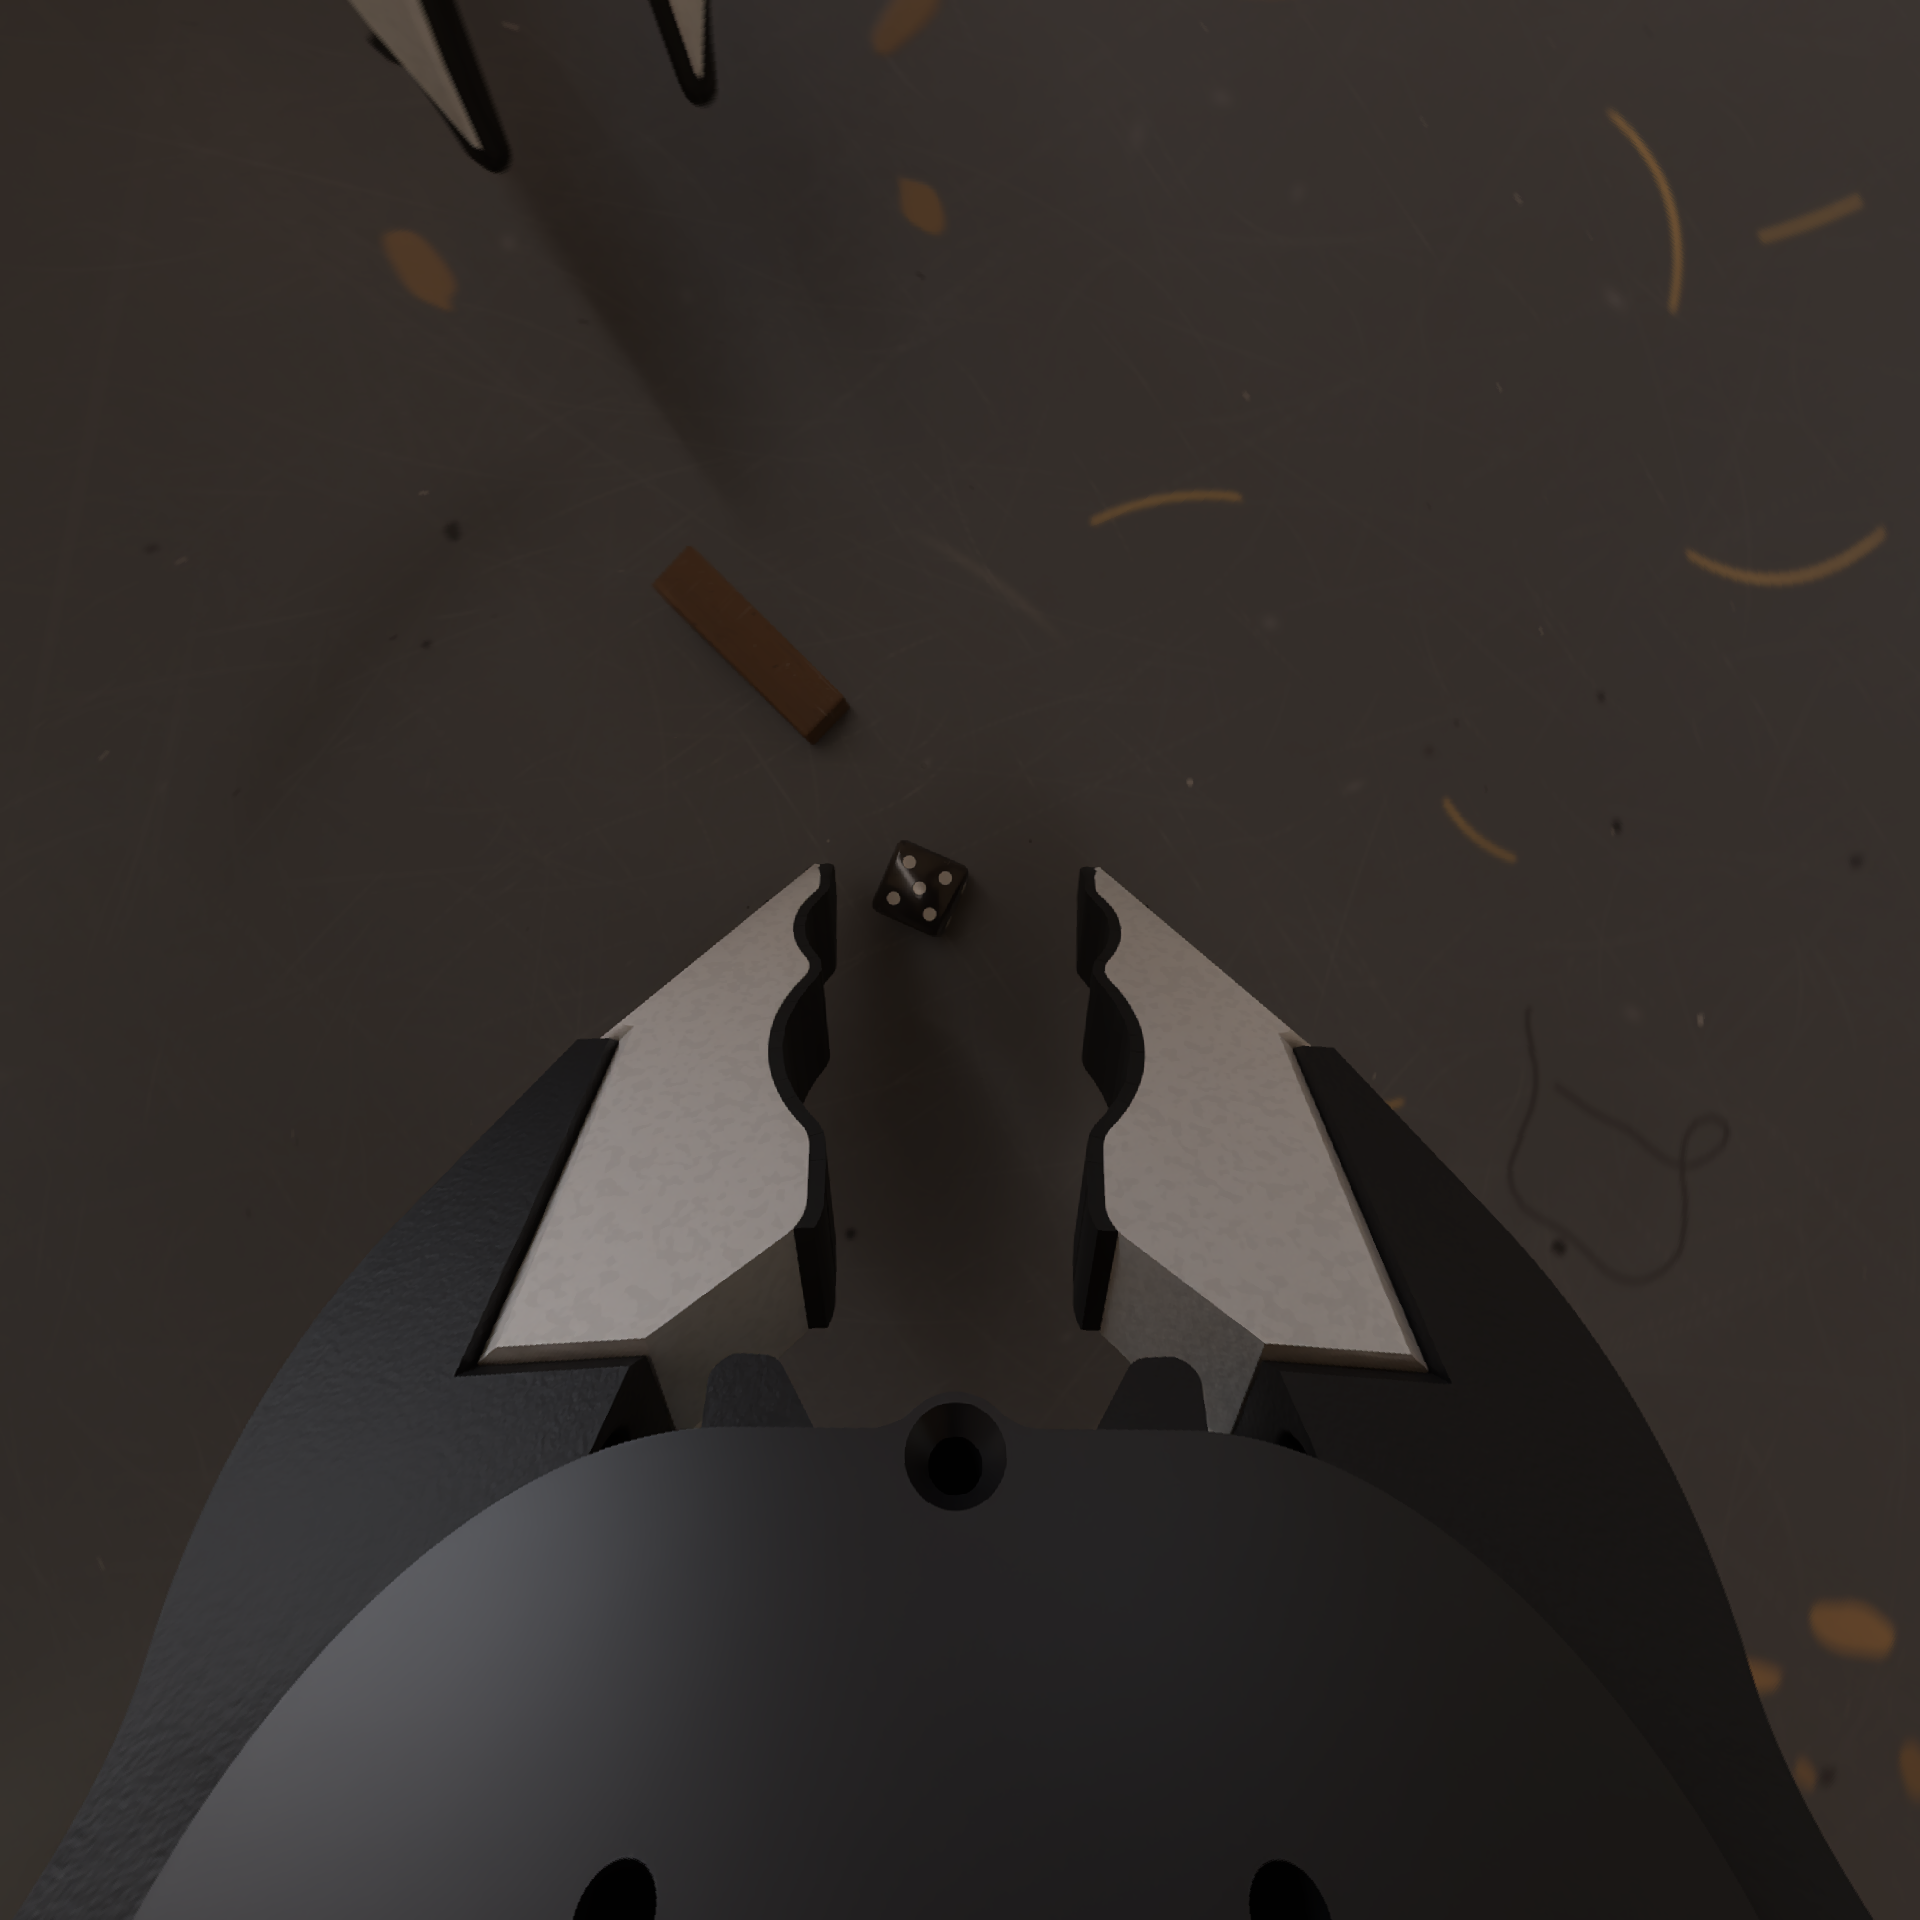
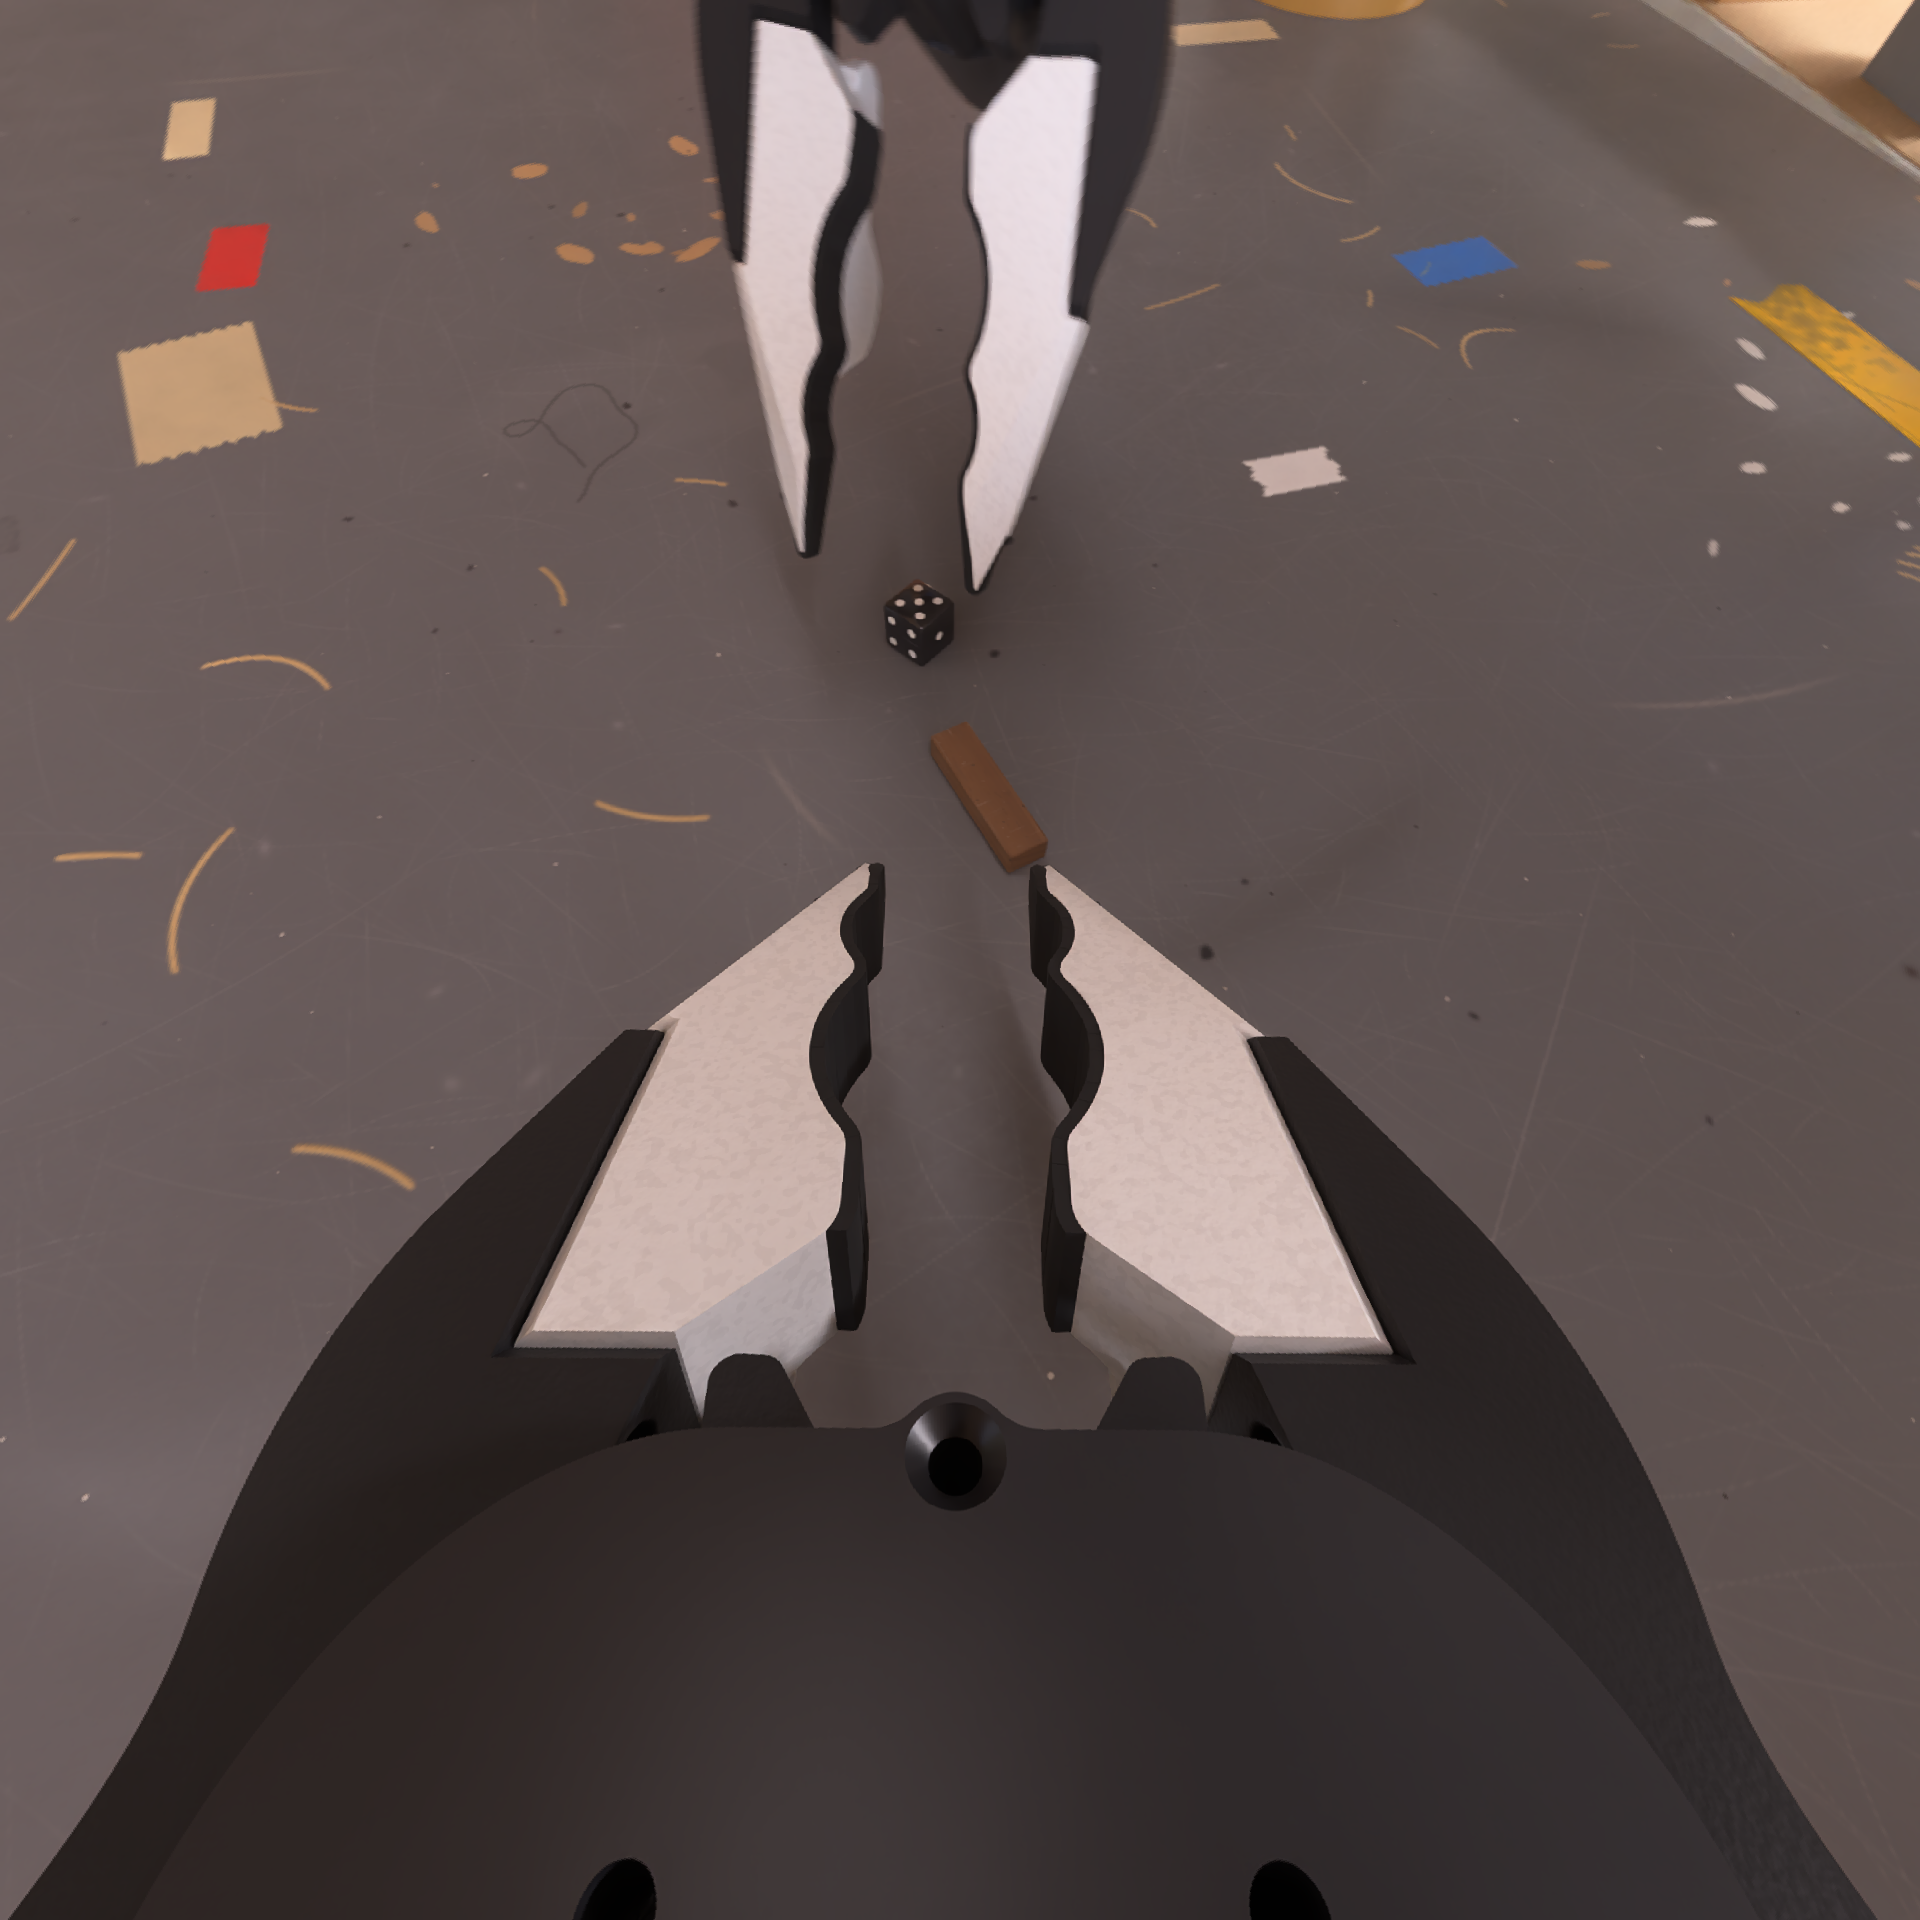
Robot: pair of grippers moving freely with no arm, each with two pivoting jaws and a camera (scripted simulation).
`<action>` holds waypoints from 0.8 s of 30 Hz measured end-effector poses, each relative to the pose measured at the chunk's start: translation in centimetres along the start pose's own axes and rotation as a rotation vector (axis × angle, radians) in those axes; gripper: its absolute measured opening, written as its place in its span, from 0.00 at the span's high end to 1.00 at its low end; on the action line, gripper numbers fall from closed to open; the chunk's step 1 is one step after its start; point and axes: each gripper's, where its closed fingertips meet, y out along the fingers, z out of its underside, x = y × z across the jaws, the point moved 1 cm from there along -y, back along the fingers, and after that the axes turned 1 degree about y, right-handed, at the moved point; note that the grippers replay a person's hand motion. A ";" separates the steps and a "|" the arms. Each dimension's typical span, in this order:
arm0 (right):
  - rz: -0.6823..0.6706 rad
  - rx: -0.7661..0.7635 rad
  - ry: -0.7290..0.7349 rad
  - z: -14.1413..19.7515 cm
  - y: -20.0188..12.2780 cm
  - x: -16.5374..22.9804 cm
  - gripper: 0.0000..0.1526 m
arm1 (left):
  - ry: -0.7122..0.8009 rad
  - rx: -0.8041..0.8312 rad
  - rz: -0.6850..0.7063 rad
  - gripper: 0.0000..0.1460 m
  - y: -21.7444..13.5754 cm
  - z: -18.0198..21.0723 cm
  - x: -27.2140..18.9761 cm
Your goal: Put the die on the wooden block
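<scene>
A small black die with white pips lies on the dark grey table, just past my left gripper's tips and nearer its left finger. The left gripper is open and empty, hovering above the die. A thin brown wooden block lies flat beyond the die, to the left. In the right wrist view the die sits below the left gripper, and the block lies just ahead of my right gripper, which is open and empty. The right gripper's fingertips show at the top left of the left wrist view.
The table bears flat tape patches: tan, red, blue, yellow, white. Thin curved shavings and a thread loop lie scattered. A tan edge shows at the far right.
</scene>
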 end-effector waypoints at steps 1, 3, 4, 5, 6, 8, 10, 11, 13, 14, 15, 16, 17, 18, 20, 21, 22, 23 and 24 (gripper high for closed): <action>-0.006 0.003 -0.007 -0.1 0.0 0.2 0.82 | 0.026 0.016 0.039 0.70 0.1 0.1 0.1; -0.013 0.009 -0.011 0.0 -0.1 0.6 0.82 | 0.072 0.037 0.114 0.72 0.4 0.3 0.1; -0.014 0.013 -0.008 0.1 -0.2 0.7 0.82 | 0.094 0.045 0.151 0.74 0.5 0.4 0.1; -0.013 0.018 -0.003 0.2 -0.3 0.8 0.82 | 0.117 0.054 0.179 0.75 0.7 0.5 0.1; -0.009 0.024 0.003 0.4 -0.5 0.9 0.82 | 0.142 0.063 0.202 0.76 0.8 0.5 0.1; 0.003 0.038 0.017 0.8 -0.8 1.0 0.82 | 0.186 0.084 0.238 0.78 1.1 0.7 0.3; 0.016 0.050 0.036 1.2 -1.2 1.0 0.82 | 0.225 0.111 0.272 0.80 1.3 1.0 0.6; 0.022 0.055 0.046 1.4 -1.4 1.0 0.82 | 0.245 0.123 0.285 0.81 1.4 1.1 0.7; 0.035 0.062 0.064 1.6 -1.8 1.0 0.83 | 0.271 0.122 0.312 0.85 1.4 1.1 0.8; 0.041 0.063 0.072 1.7 -1.9 1.1 0.83 | 0.281 0.118 0.321 0.87 1.4 1.1 0.8; 0.047 0.064 0.078 1.9 -2.0 1.1 0.83 | 0.288 0.115 0.323 0.89 1.5 1.1 0.8; 0.053 0.064 0.084 2.0 -2.0 1.1 0.83 | 0.290 0.113 0.320 0.89 1.5 1.1 0.7; 0.056 0.064 0.090 2.1 -2.1 1.2 0.83 | 0.286 0.111 0.312 0.89 1.5 1.0 0.7; 0.058 0.061 0.096 2.2 -2.1 1.2 0.83 | 0.274 0.109 0.301 0.89 1.5 1.0 0.7; 0.058 0.052 0.108 2.3 -2.1 1.2 0.83 | 0.238 0.101 0.272 0.89 1.5 1.0 0.7; 0.058 0.048 0.111 2.4 -2.0 1.2 0.83 | 0.216 0.096 0.253 0.89 1.5 1.0 0.6; 0.059 0.044 0.111 2.4 -2.0 1.2 0.83 | 0.187 0.090 0.231 0.89 1.4 1.0 0.5; 0.061 0.041 0.110 2.4 -2.0 1.1 0.83 | 0.146 0.080 0.206 0.89 1.3 0.9 0.6; 0.063 0.038 0.107 2.3 -2.0 1.1 0.83 | 0.091 0.068 0.170 0.89 1.2 0.7 0.7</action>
